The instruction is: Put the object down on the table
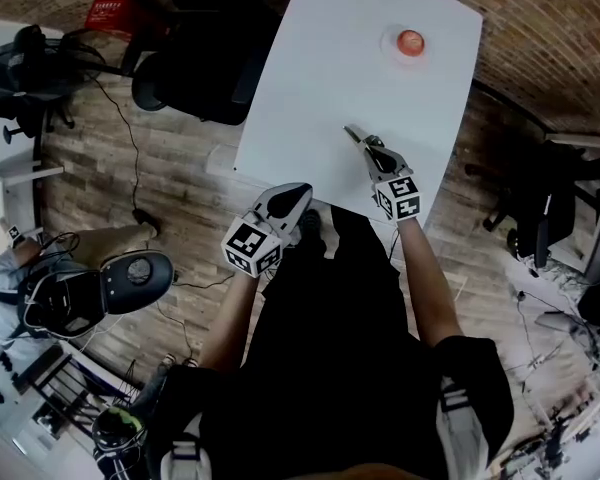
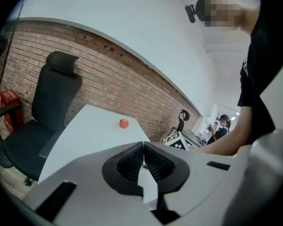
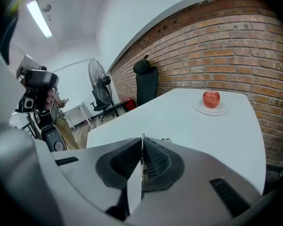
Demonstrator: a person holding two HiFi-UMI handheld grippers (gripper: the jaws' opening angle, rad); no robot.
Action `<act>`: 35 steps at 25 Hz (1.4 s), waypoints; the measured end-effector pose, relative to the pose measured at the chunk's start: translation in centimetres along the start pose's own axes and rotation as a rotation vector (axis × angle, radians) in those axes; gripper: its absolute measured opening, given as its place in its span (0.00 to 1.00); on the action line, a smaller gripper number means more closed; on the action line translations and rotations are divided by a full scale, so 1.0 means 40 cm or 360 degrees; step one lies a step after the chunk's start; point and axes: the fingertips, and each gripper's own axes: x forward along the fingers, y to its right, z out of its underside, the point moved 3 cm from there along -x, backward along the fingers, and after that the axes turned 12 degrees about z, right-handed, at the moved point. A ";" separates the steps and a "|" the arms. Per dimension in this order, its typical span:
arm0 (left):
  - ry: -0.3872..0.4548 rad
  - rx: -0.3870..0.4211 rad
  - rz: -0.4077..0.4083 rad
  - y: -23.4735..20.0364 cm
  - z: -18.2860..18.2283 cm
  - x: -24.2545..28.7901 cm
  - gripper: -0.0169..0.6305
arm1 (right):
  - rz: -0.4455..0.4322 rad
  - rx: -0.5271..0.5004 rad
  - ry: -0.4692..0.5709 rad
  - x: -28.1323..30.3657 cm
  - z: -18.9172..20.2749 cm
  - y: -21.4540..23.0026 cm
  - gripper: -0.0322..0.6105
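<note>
My right gripper (image 1: 367, 145) hangs over the near part of the white table (image 1: 320, 78), shut on a thin metal object (image 1: 353, 131) whose end pokes out past the fingertips. In the right gripper view the same metal edge (image 3: 142, 147) shows pinched between the ribbed pads. I cannot tell what kind of object it is. My left gripper (image 1: 296, 192) is held at the table's near edge, shut, with nothing between its pads (image 2: 132, 161). A red apple (image 1: 410, 41) rests on a small white plate (image 3: 210, 110) at the table's far end.
A black office chair (image 1: 195, 63) stands left of the table, with a red box (image 1: 115, 13) behind it. A brick wall (image 3: 236, 55) runs along the far side. A standing fan (image 3: 98, 84) and a person with equipment (image 3: 42, 102) are off to the left.
</note>
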 end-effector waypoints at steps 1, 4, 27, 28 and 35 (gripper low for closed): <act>-0.0002 -0.0003 -0.0003 0.000 0.001 0.001 0.06 | -0.0004 0.0004 -0.0005 0.003 0.003 0.002 0.06; -0.0008 -0.0011 -0.0012 -0.001 0.004 0.003 0.06 | -0.0013 -0.0002 -0.0023 0.012 0.011 0.006 0.06; -0.0036 -0.0040 -0.0029 -0.015 0.013 -0.006 0.06 | 0.0014 -0.0046 -0.0077 0.056 0.043 0.029 0.07; -0.0037 -0.0041 -0.0027 -0.015 0.014 -0.006 0.06 | 0.0017 -0.0043 -0.0077 0.057 0.044 0.031 0.07; -0.0038 -0.0039 -0.0031 -0.019 0.013 0.003 0.06 | 0.0036 0.0008 -0.0076 0.064 0.047 0.054 0.09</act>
